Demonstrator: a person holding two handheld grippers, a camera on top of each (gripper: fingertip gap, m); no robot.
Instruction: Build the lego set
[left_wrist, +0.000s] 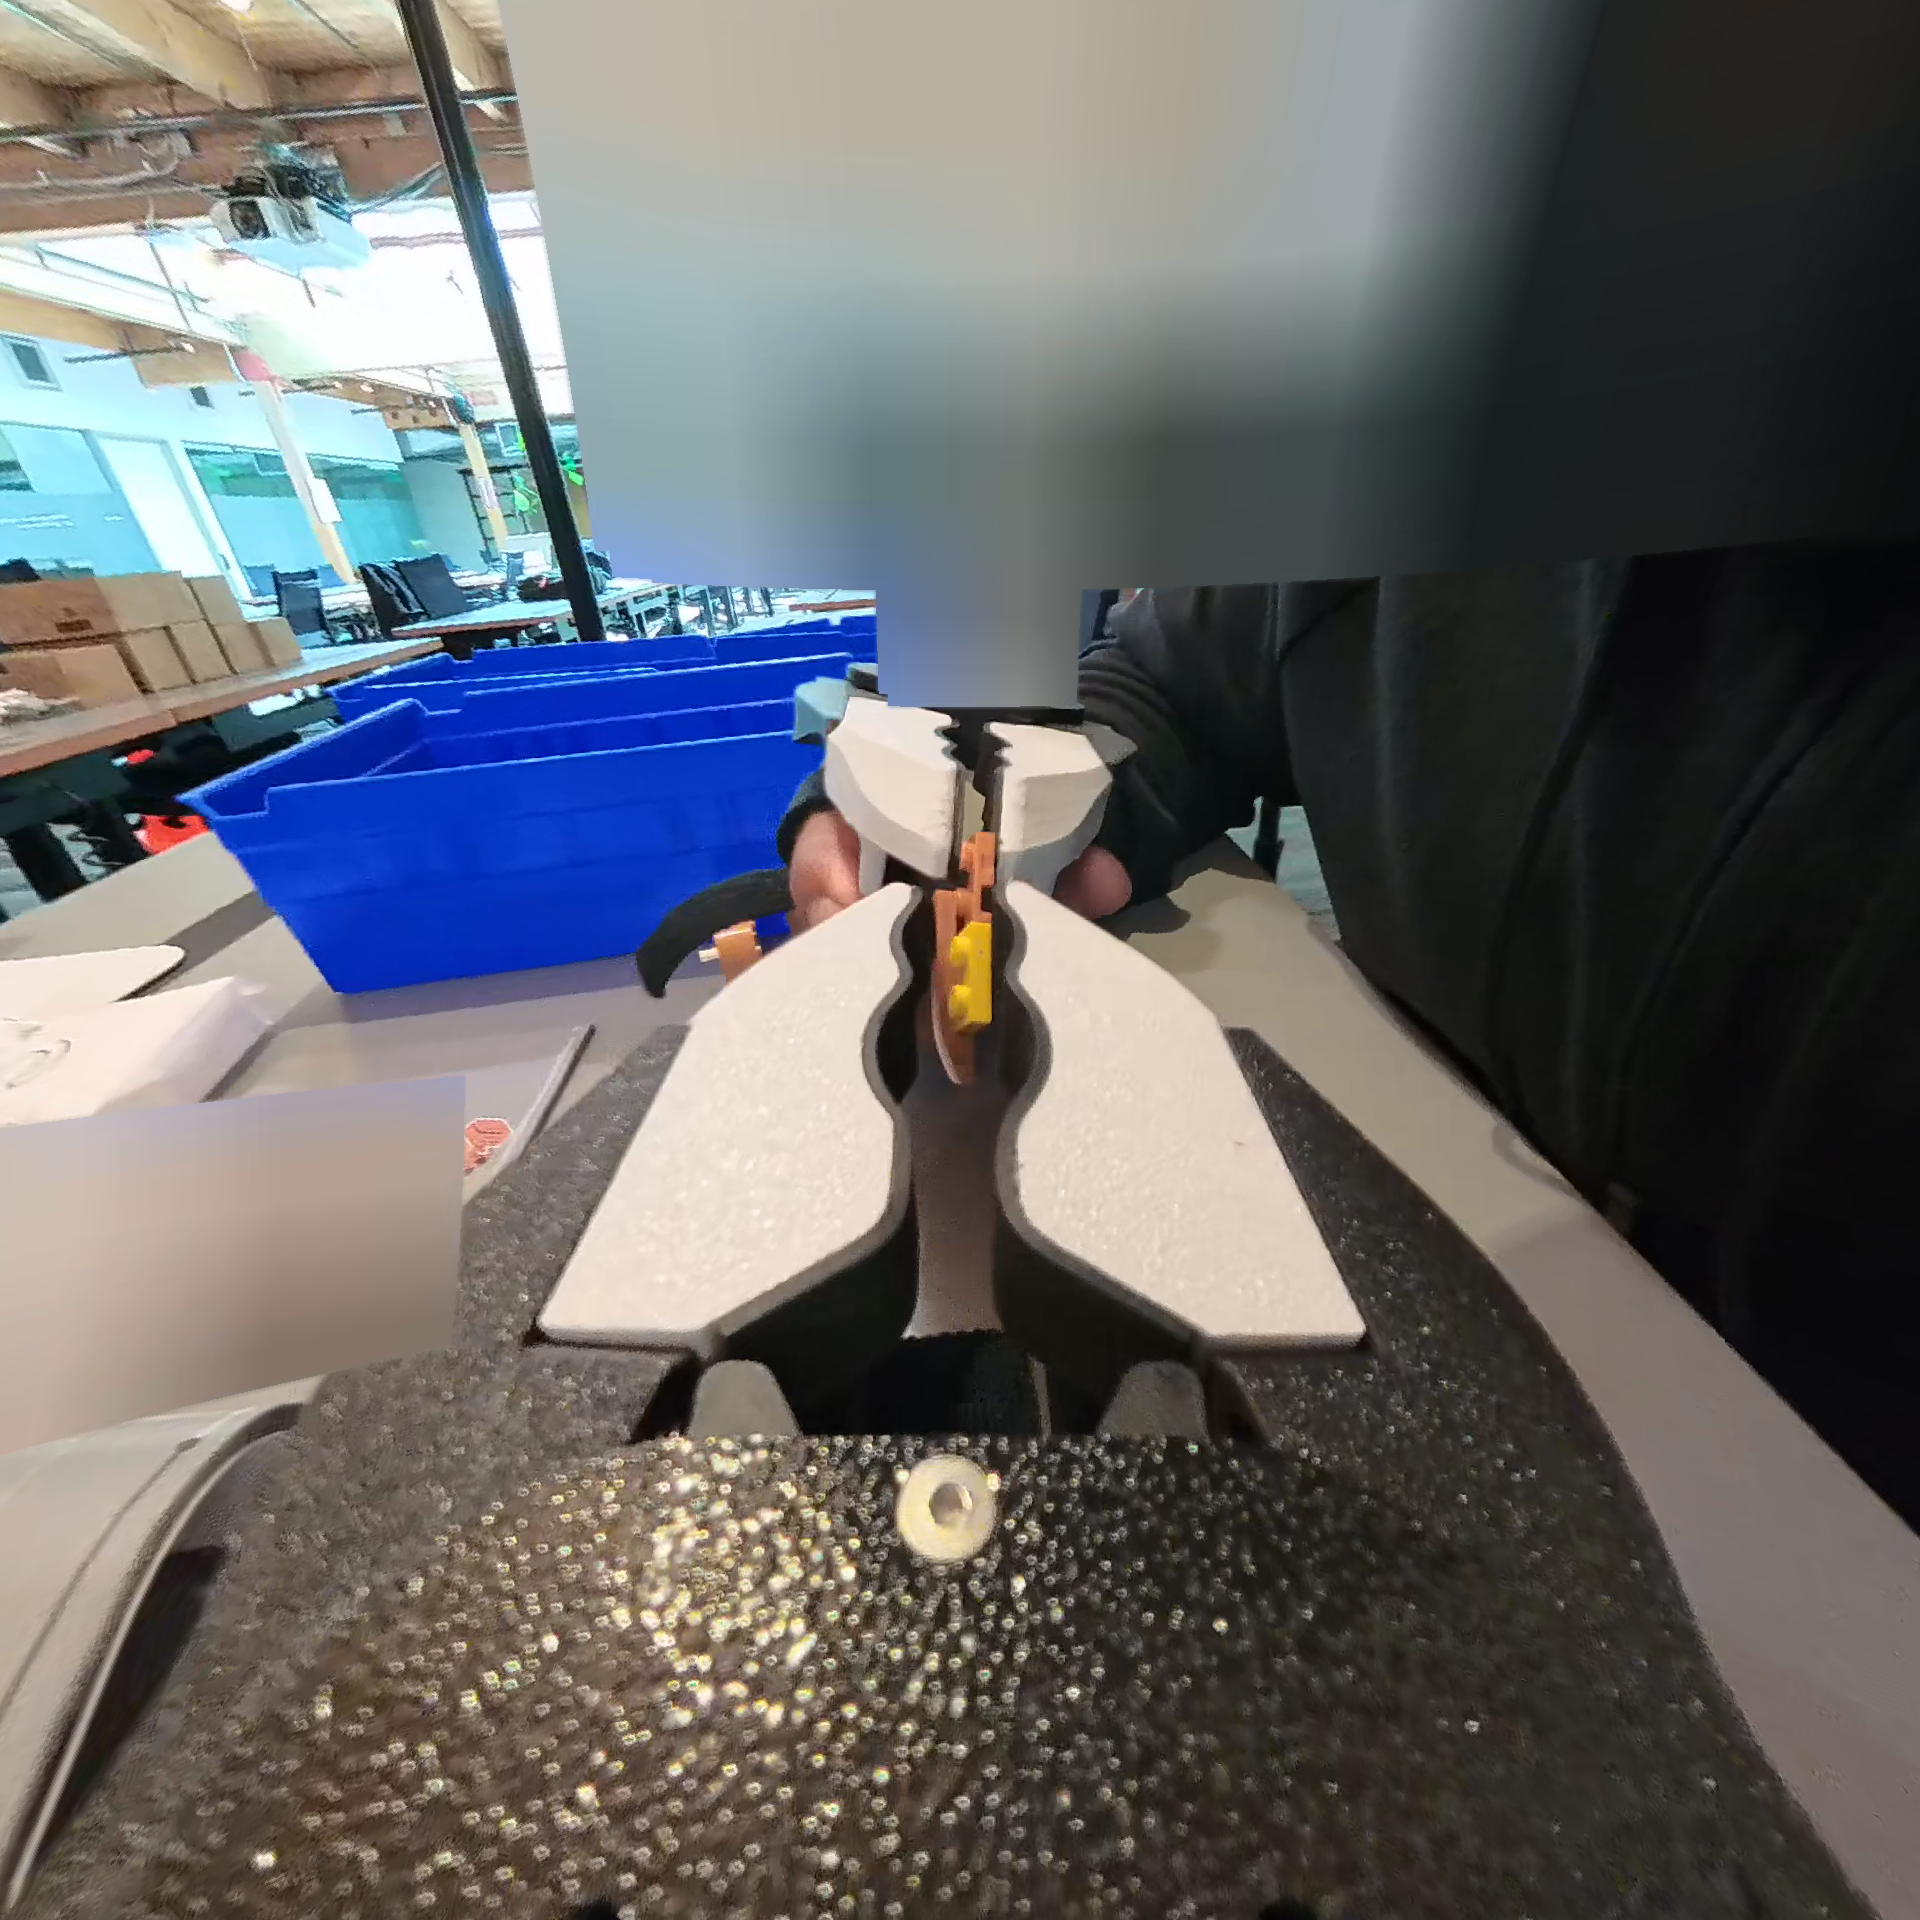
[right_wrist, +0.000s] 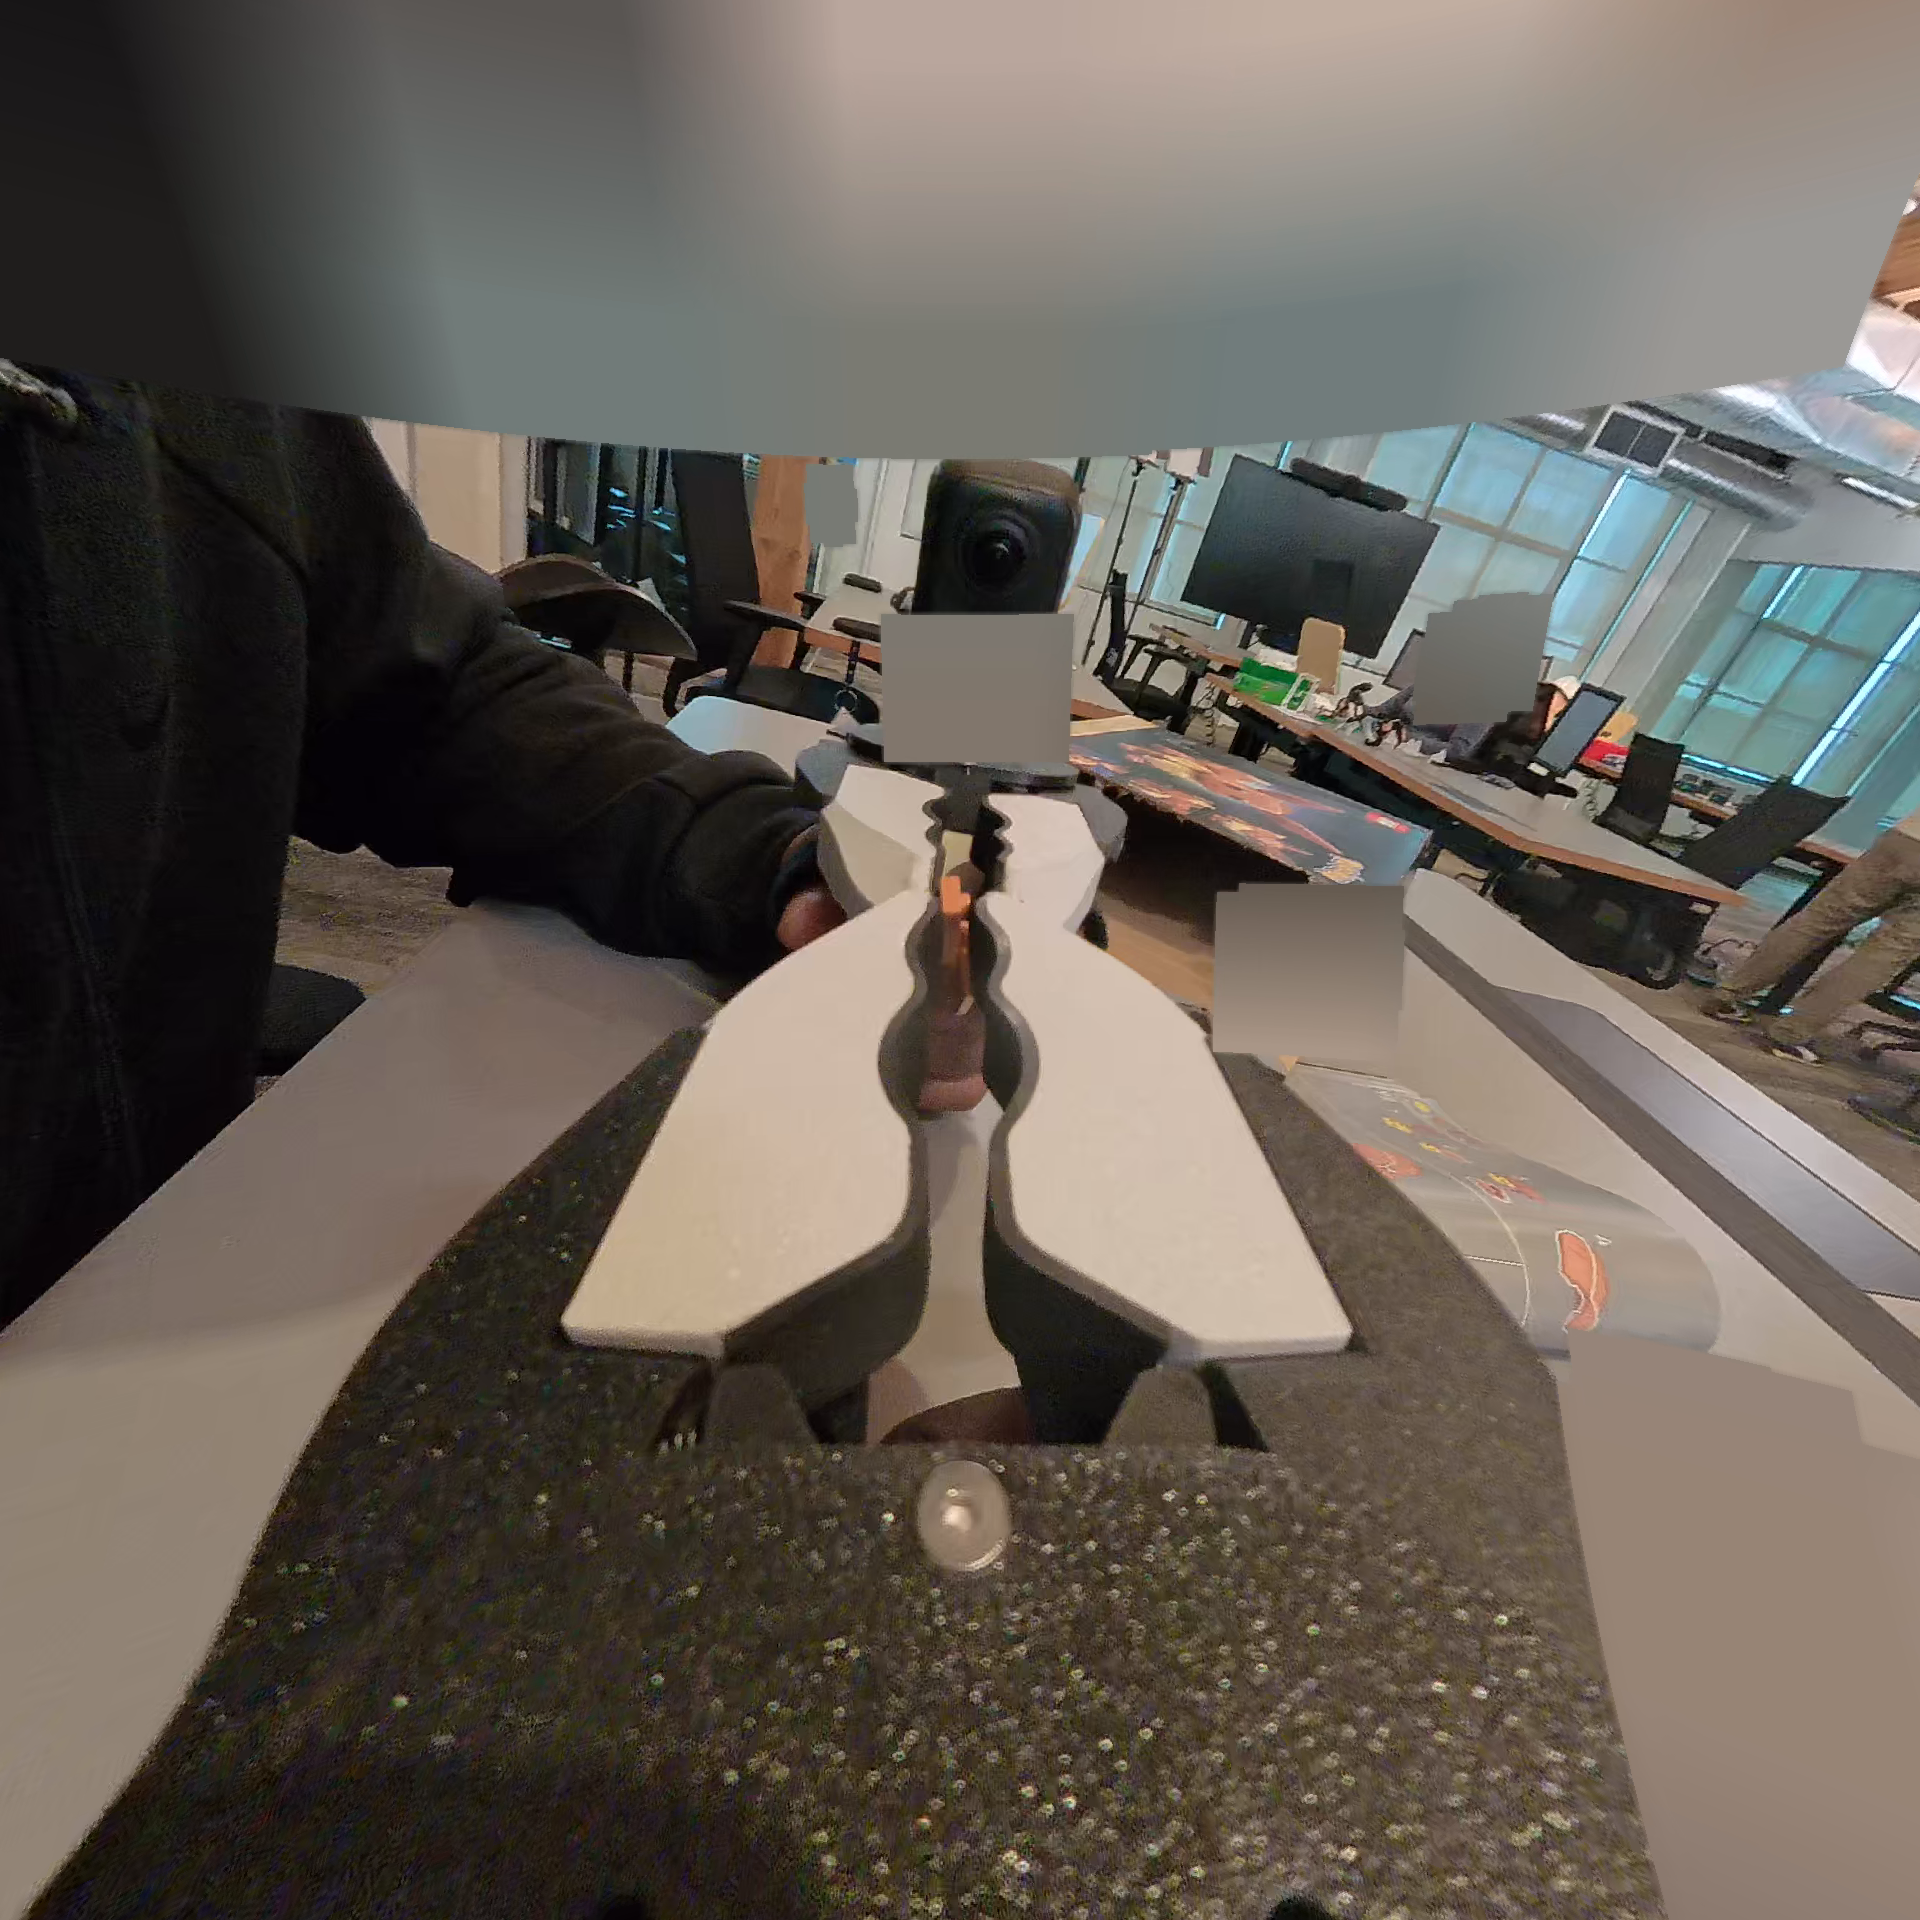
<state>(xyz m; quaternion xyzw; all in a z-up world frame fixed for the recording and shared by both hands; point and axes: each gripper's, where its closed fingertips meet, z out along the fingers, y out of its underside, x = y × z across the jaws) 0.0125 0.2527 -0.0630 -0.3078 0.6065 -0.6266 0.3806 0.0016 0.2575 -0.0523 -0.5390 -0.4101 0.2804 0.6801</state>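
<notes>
Between the tips of the left gripper (left_wrist: 958, 940), well clear of the grey table (left_wrist: 1226, 956), an orange brick assembly (left_wrist: 948, 997) with a small yellow plate (left_wrist: 972, 971) fixed to its side stands edge-on; its long axis runs straight ahead along the fingers, and both white fingers (left_wrist: 790, 1101) are closed in against it. Directly ahead, nose to nose with those tips, the right gripper (left_wrist: 977, 831) points back the opposite way, its jaws pinched on a small orange piece (left_wrist: 979, 857) that touches the far end of the assembly. From the right gripper's own camera, the same orange parts (right_wrist: 952, 935) lie narrow and straight ahead between its nearly closed fingers, the left gripper's tips just beyond. Left of the left gripper stands a row of blue bins (left_wrist: 499, 862), with another small orange part (left_wrist: 740, 943) lying on the table just before them.
</notes>
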